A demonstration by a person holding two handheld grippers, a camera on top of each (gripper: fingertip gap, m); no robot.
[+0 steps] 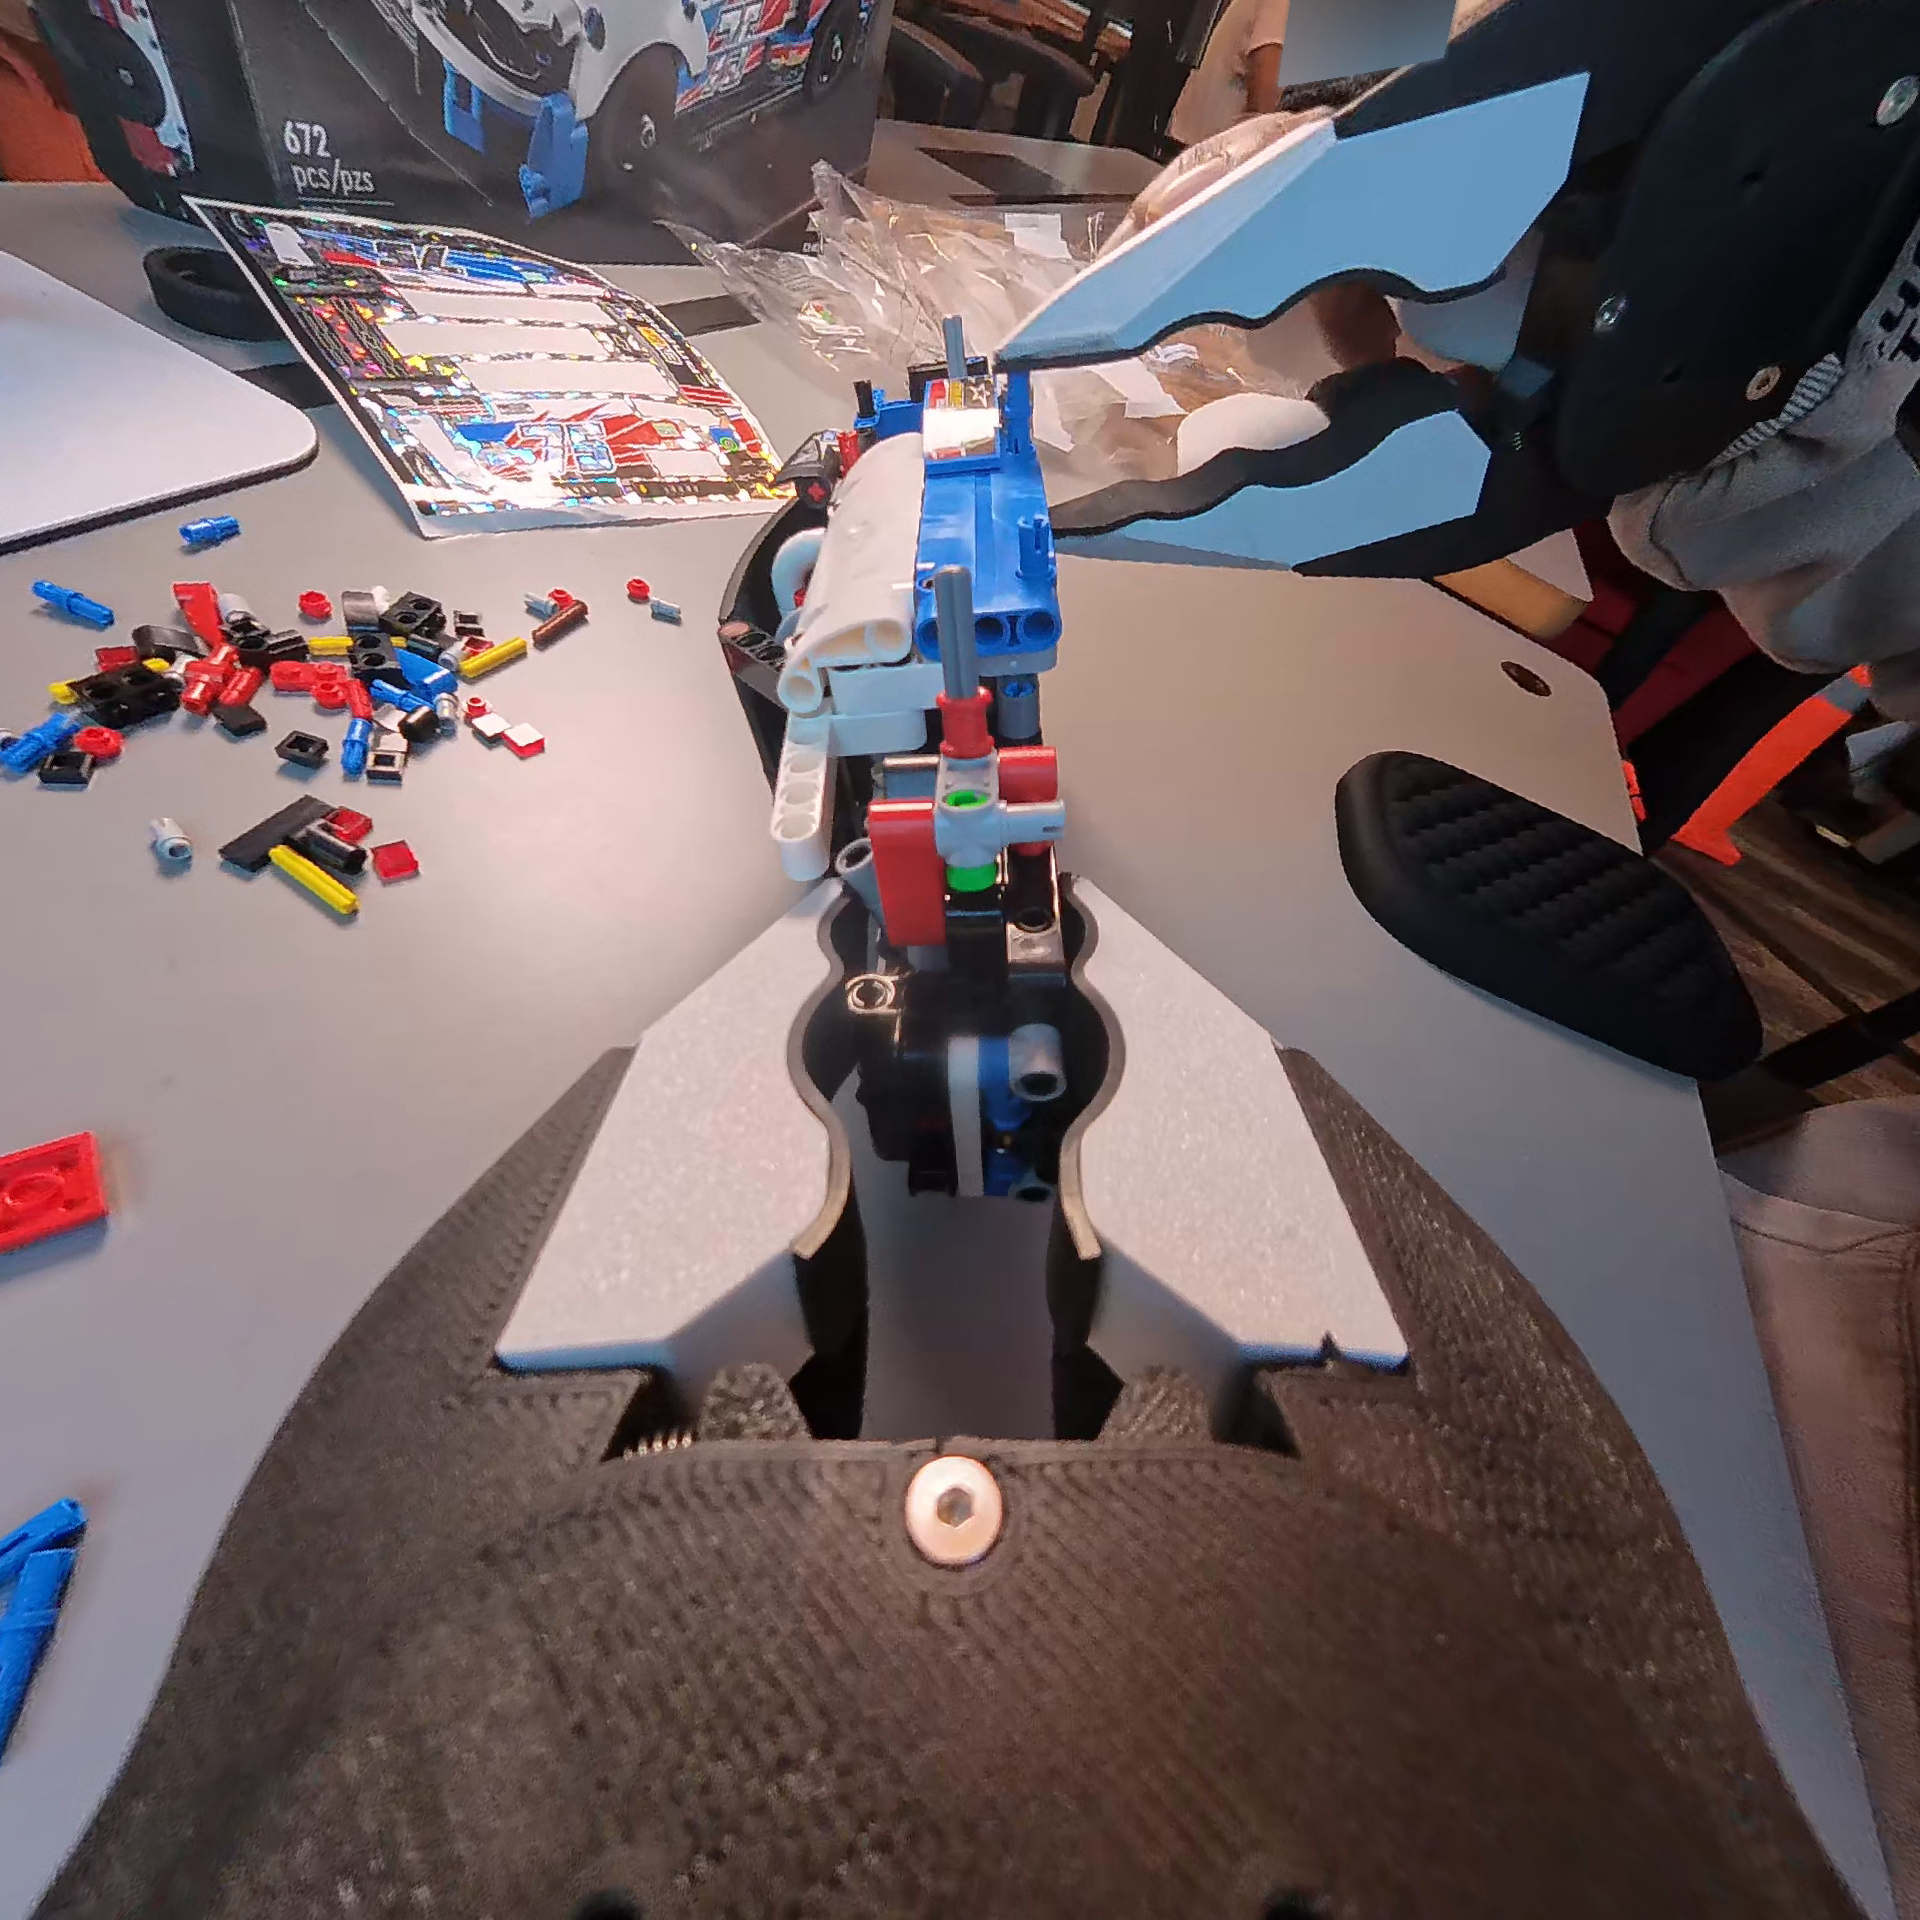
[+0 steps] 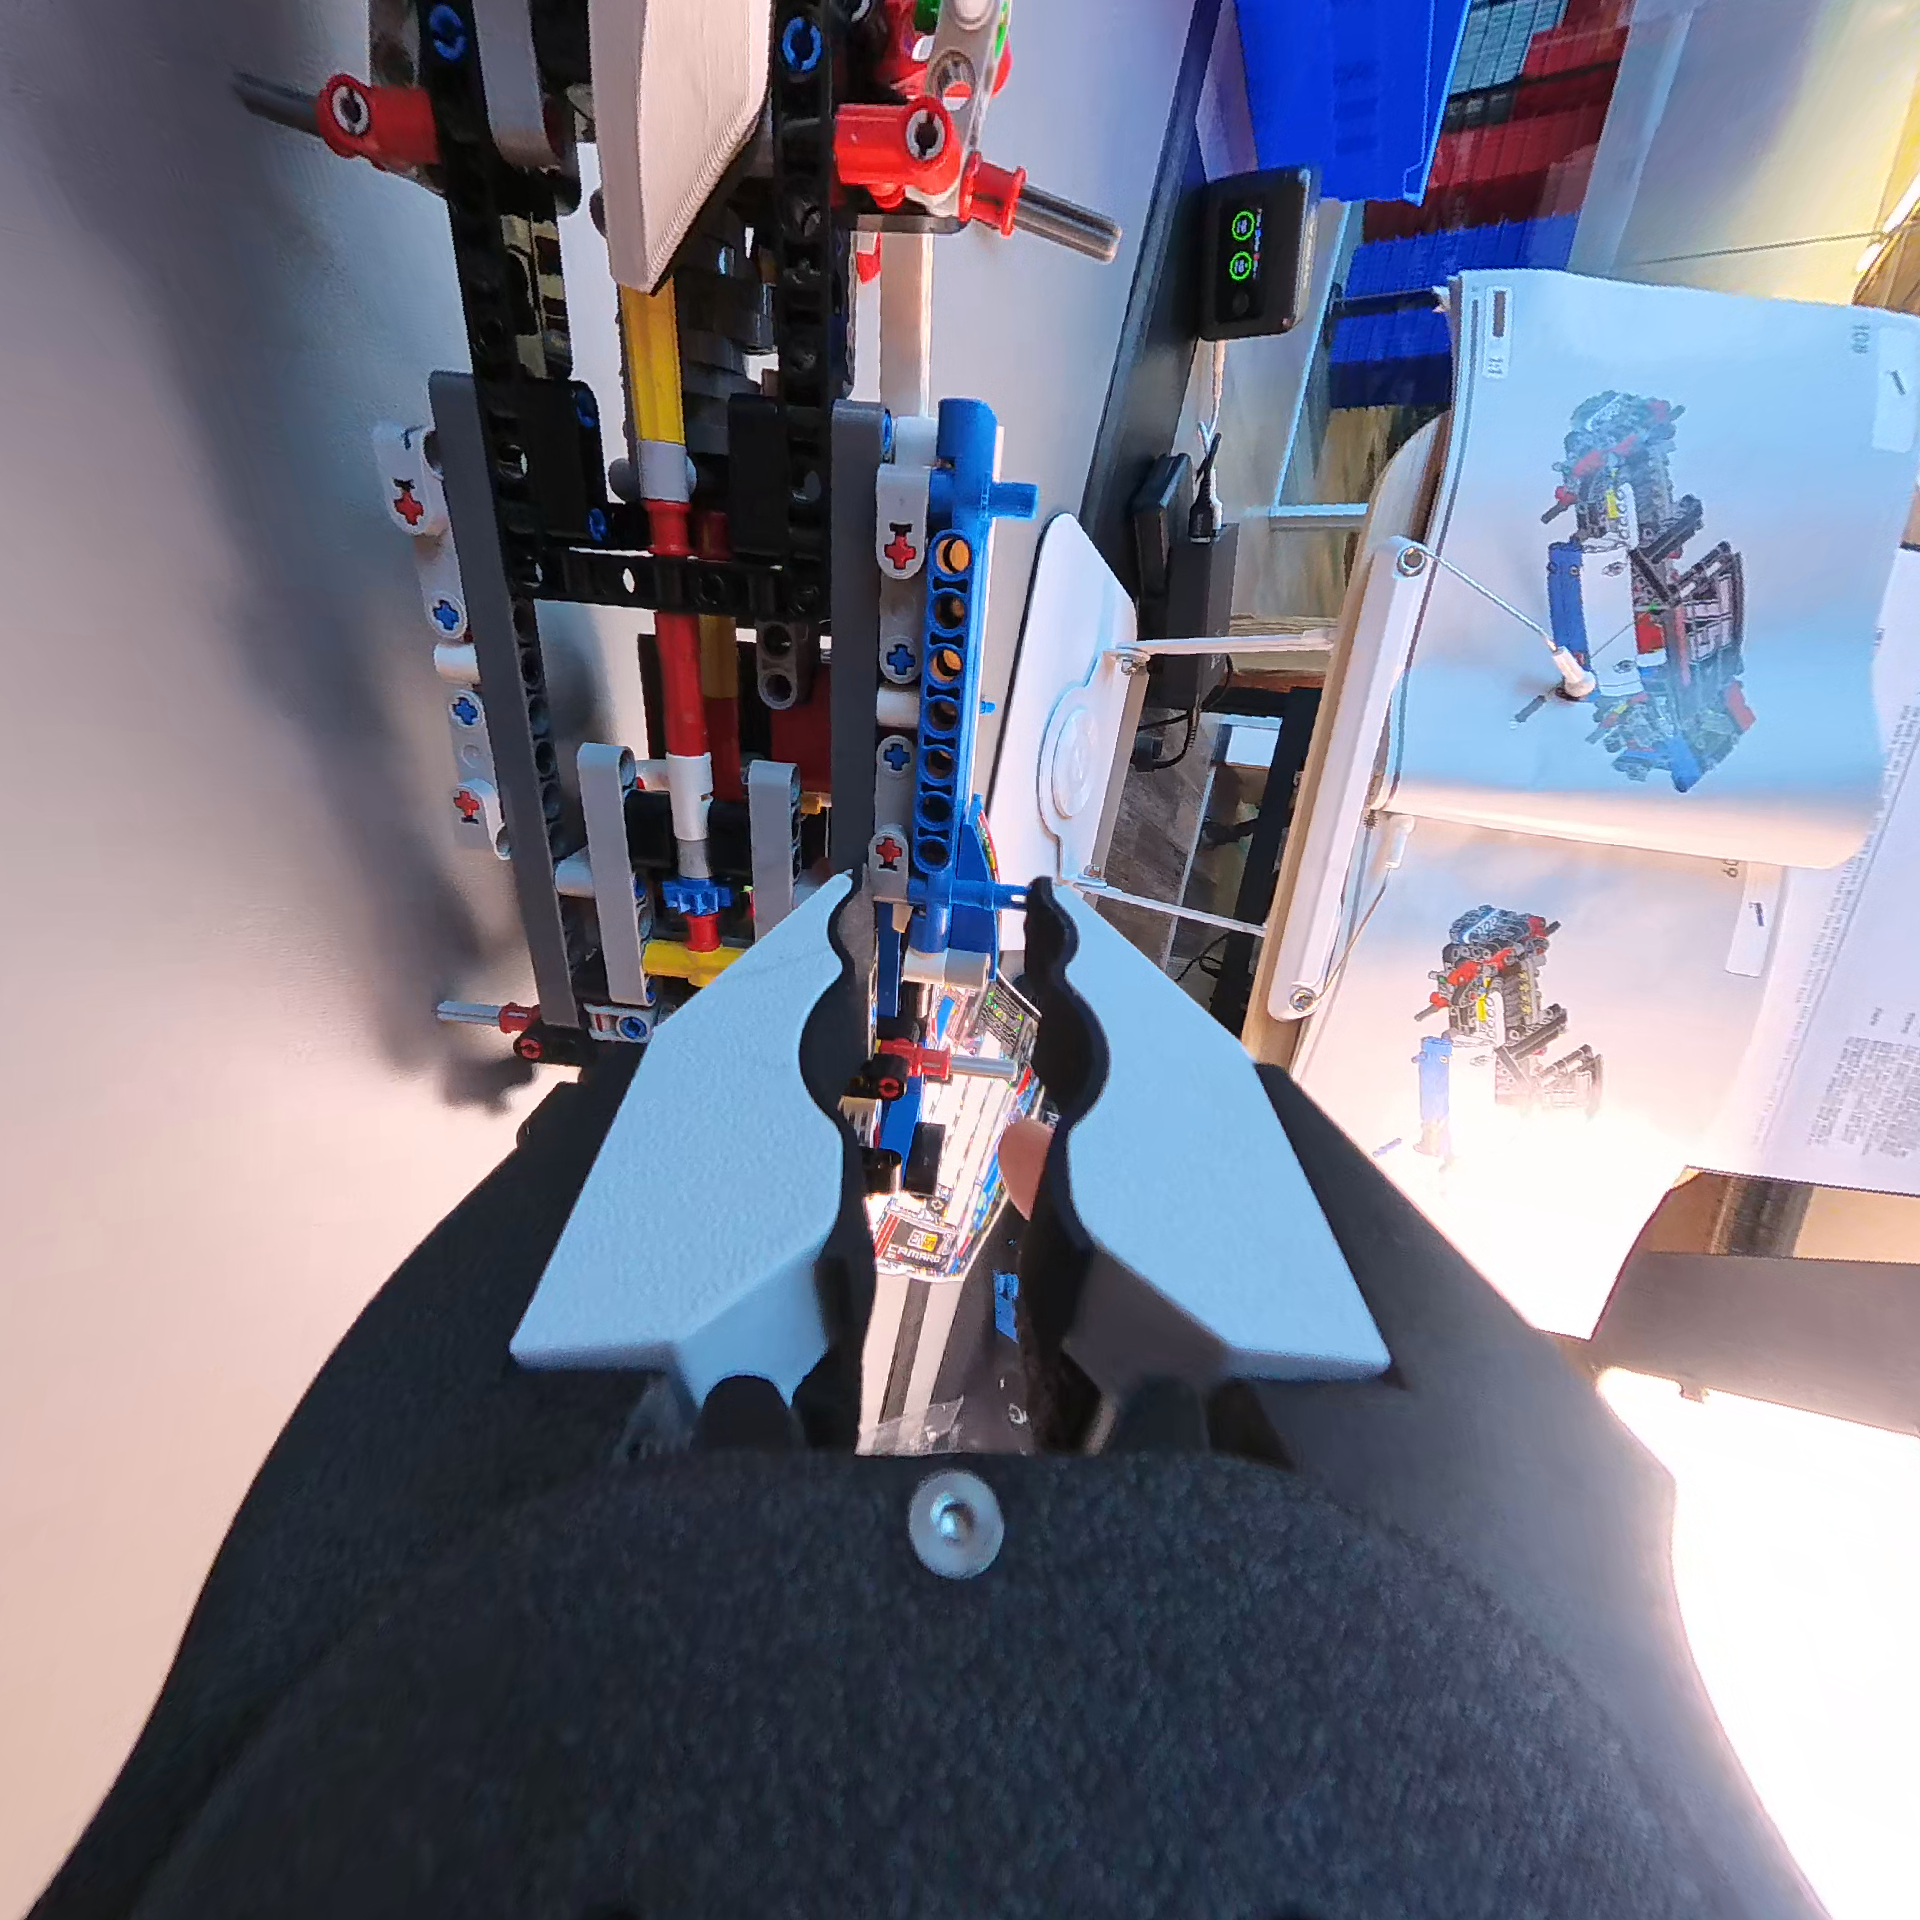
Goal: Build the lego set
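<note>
A half-built lego car model point(image 1: 966, 582) of blue, white, black and red parts is held up above the grey table point(image 1: 520, 1039). My left gripper point(image 1: 951, 904) is shut on its near black end. My right gripper point(image 1: 1029, 442) comes in from the upper right, its jaws closed over the blue far end. In the right wrist view the model point(image 2: 665, 582) shows its underside, and my right gripper point(image 2: 945, 894) clamps the blue beam point(image 2: 945, 707) on its side. A white finger of the left gripper point(image 2: 675, 135) shows at the top.
A pile of loose small pieces point(image 1: 291, 675) lies left of the model, with a sticker sheet point(image 1: 499, 395), the set's box point(image 1: 468, 94) and clear bags point(image 1: 914, 270) behind. A red plate point(image 1: 47, 1184) lies near left. An open instruction booklet point(image 2: 1662, 582) sits on a stand. The gap from one gripper's tips to the other's is roughly 10 cm. The right gripper is farther from the red plate point(image 1: 47, 1184), some 25 cm, than the left, some 15 cm.
</note>
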